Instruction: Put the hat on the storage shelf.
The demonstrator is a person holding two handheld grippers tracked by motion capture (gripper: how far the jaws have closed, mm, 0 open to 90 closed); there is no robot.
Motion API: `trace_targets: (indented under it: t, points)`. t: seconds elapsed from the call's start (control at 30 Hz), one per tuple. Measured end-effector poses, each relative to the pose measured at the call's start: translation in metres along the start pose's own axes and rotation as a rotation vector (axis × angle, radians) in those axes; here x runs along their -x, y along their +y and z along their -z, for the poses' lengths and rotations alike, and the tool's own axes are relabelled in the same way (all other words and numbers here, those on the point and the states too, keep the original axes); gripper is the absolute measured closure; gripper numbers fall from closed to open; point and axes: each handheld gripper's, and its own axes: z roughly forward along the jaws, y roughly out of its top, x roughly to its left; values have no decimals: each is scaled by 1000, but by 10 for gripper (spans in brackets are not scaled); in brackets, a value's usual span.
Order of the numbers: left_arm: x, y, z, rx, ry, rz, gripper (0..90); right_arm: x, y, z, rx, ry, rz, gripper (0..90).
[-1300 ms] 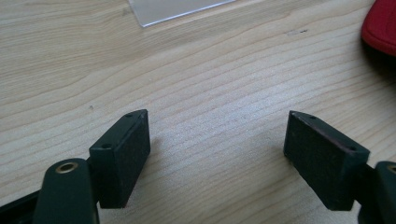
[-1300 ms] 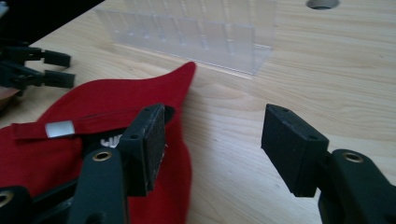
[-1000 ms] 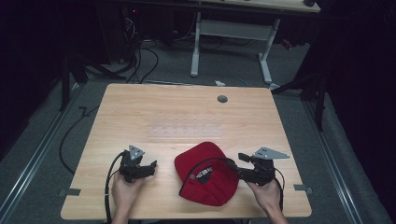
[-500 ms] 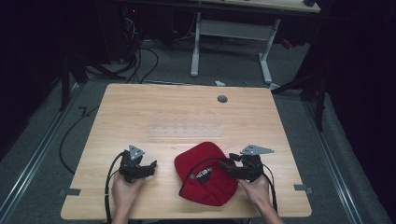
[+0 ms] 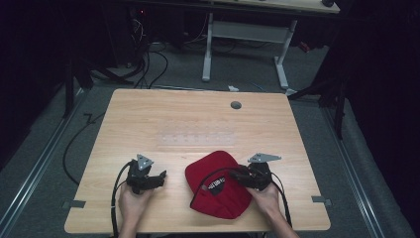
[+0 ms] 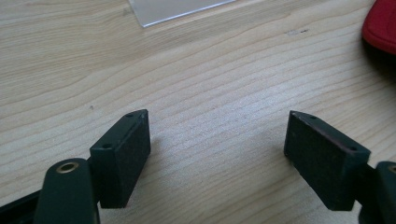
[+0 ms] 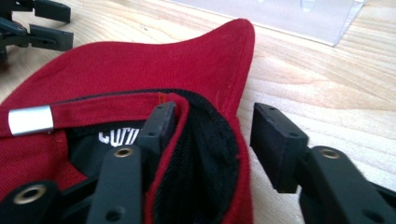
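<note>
The red cap [image 5: 218,184] lies upside down at the near edge of the table [image 5: 198,114], right of centre, its opening turned up and its brim pointing away toward the far side. It looks light and soft: the cloth crown is slack, so it will likely fold and sag when lifted by one edge, while the brim [image 7: 224,51] is the stiffer part and should keep its curve. The rim of the opening, doubled over a black sweatband [image 7: 201,154], is the firmest place for a pinch, and cloth like this should not slip much between the pads.

The right gripper [image 5: 236,176] reaches into the cap from the right. Its jaws have just been closing and now straddle that rim, one jaw inside against the sweatband, the other outside with a gap of bare table between it and the cloth, so the grip is not yet made. The left gripper [image 5: 157,178] rests on the table just left of the cap, jaws wide apart with nothing between them.

The cap is plain red outside with neat stitching, black inside with a white printed label [image 7: 119,136], and its red back strap [image 7: 93,114] ends in a small silver clasp [image 7: 31,120]. Farther off, a clear plastic sheet [image 5: 198,138] lies flat at mid-table.
</note>
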Motion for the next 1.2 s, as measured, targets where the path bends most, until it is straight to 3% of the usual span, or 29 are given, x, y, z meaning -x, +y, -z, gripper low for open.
trace_targets:
  t: [0.33, 0.47, 0.73, 1.2]
  points:
    - [0, 0, 0, 1, -1, 0, 232, 1, -2, -2, 1, 32, 7, 720]
    - [0, 0, 0, 1, -2, 0, 233, 3, -2, -1, 6, 68, -18, 776]
    - [0, 0, 0, 1, -3, 0, 234, 5, 1, 1, 9, 101, -55, 797]
    - [0, 0, 0, 0, -5, 3, 236, 10, 7, 22, 51, 83, -97, 807]
